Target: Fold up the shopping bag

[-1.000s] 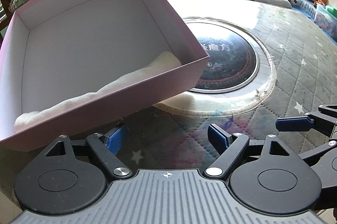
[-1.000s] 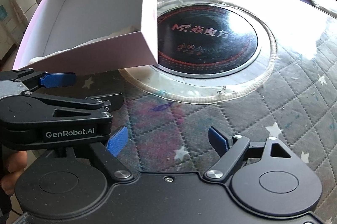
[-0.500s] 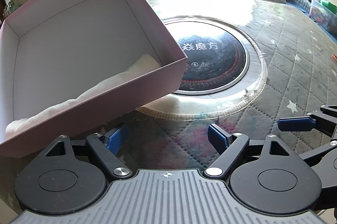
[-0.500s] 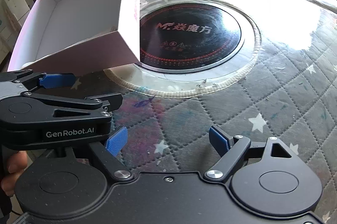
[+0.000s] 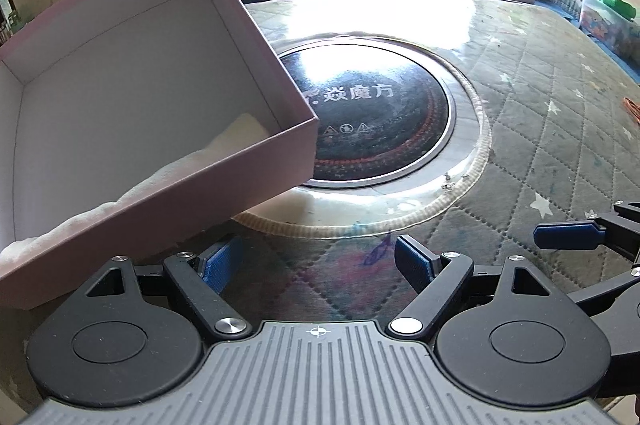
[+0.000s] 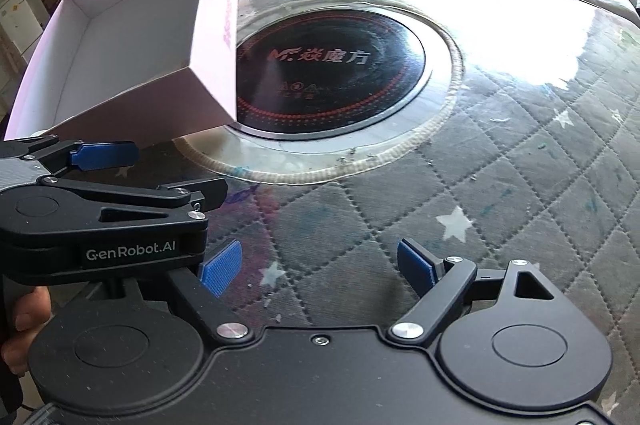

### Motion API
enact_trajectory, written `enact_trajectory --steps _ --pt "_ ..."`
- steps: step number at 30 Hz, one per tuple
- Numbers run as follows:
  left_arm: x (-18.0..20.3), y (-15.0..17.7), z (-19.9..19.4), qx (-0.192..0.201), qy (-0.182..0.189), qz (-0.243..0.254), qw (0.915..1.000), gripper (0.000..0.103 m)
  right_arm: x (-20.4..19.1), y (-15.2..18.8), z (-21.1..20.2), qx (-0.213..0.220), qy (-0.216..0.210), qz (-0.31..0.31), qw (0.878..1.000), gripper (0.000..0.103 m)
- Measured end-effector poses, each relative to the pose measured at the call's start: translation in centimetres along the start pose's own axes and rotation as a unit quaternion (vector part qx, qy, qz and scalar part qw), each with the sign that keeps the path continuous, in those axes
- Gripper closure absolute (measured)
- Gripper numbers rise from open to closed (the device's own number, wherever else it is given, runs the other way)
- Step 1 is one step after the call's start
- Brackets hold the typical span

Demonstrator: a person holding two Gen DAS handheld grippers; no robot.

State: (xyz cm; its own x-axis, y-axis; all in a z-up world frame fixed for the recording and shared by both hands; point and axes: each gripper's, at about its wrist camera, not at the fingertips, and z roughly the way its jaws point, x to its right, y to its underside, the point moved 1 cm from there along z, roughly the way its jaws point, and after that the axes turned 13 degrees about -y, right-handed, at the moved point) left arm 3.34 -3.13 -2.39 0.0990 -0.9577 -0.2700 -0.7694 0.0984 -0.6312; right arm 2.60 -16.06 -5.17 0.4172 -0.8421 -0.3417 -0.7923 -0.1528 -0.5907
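Daylight is admitted from the far side of the room, and a blown-out glare patch is thrown across the glossy table (image 5: 560,129) (image 6: 520,37). The foreground is left dimmer, with soft shadow cast beneath the pink box (image 5: 132,105) (image 6: 132,57). Strong fisheye curvature and dark corner vignetting are seen; focus is held sharp throughout.

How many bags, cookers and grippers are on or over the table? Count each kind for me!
Bag: 1
Cooker: 1
Grippers: 2, the left gripper and the right gripper
Total: 4
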Motion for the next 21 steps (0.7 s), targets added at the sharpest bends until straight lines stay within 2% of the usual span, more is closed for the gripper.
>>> enact_trajectory --steps 21 --pt "2.0 -0.6 0.4 0.004 0.002 0.01 0.9999 0.019 2.7 0.5 -1.3 0.022 0.025 0.022 0.999 0.015"
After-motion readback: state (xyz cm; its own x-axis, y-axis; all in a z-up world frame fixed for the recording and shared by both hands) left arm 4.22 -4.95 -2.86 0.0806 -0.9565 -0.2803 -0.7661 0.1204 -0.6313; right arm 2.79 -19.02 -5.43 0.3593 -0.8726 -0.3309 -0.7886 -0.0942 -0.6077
